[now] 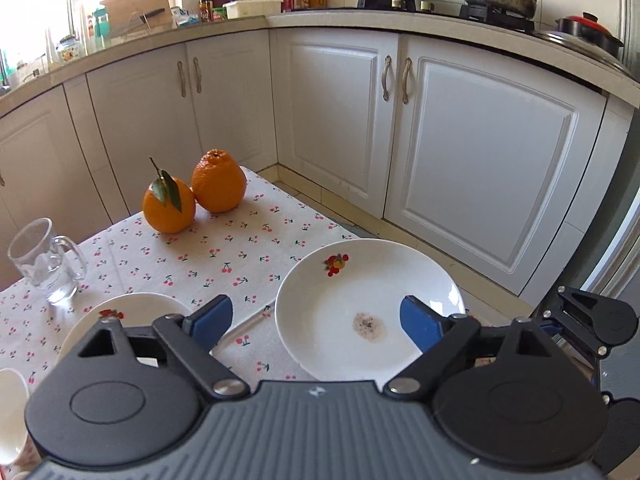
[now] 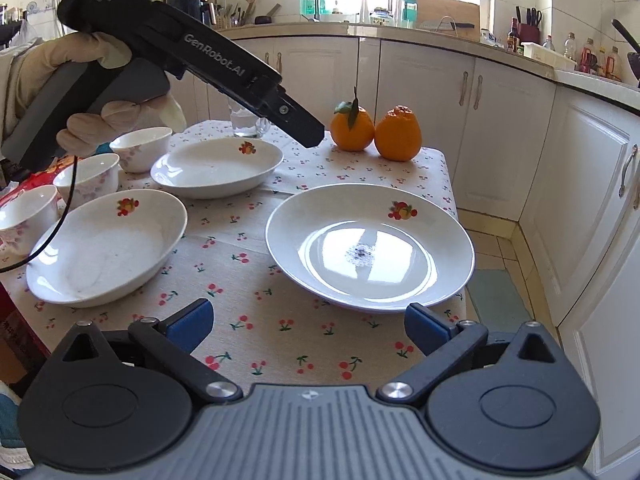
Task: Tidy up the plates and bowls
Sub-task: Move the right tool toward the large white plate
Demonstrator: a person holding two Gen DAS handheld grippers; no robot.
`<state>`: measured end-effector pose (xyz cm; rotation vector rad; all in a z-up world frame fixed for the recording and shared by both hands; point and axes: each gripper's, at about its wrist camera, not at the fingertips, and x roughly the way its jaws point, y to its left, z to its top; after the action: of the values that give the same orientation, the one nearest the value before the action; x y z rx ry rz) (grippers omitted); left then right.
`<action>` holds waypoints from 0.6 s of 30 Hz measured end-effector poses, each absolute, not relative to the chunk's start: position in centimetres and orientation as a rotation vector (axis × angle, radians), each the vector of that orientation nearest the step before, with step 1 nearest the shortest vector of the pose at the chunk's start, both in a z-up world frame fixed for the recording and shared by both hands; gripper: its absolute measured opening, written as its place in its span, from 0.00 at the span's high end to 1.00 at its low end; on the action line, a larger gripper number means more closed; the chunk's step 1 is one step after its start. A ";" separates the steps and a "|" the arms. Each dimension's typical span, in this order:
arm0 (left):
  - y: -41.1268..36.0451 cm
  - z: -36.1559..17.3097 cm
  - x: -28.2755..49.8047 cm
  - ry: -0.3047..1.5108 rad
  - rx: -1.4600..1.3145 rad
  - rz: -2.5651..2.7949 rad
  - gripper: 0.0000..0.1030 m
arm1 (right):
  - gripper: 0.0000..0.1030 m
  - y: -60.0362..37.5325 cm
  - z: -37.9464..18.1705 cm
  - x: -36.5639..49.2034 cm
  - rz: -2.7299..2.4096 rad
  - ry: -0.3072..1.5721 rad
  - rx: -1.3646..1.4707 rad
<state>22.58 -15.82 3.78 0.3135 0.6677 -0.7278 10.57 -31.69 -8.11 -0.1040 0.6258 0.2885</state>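
The bench (image 2: 360, 168) wears a cherry-print cloth and carries everything. Largest on it is the round plate (image 2: 370, 246) at the near right corner, its rim reaching just past the cloth's edge, with a small dark speck of residue in its centre (the same plate (image 1: 370, 308) fills the lower right of the left wrist view). Two oval dishes lie to the left: the near dish (image 2: 106, 246) by the left edge and the far dish (image 2: 216, 168) behind it, apart from each other and from the plate. Three small bowls (image 2: 86, 176) line up along the far left edge.

Two oranges (image 2: 376, 132) sit touching at the far right corner, and a glass mug (image 1: 44, 260) stands at the back.

The left hand-held gripper (image 1: 316, 324) hangs above the bench in a gloved hand (image 2: 100, 92), jaws spread apart with nothing between them. The right hand-held gripper (image 2: 310, 326) hovers before the plate's near rim, jaws wide apart and likewise empty.
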 end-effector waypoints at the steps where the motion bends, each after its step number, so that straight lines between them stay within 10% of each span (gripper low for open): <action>1: -15.2 3.9 21.4 0.650 0.324 -0.711 0.10 | 0.00 -31.4 -7.9 10.2 0.294 0.620 -0.099; 18: -4.2 -2.8 6.5 0.605 0.297 -0.383 0.08 | 0.00 -26.6 -6.7 6.1 0.389 0.605 -0.082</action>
<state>6.47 -4.20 -2.85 0.2974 0.6046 -0.3829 6.12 -26.64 -6.71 -0.0818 0.6049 0.3893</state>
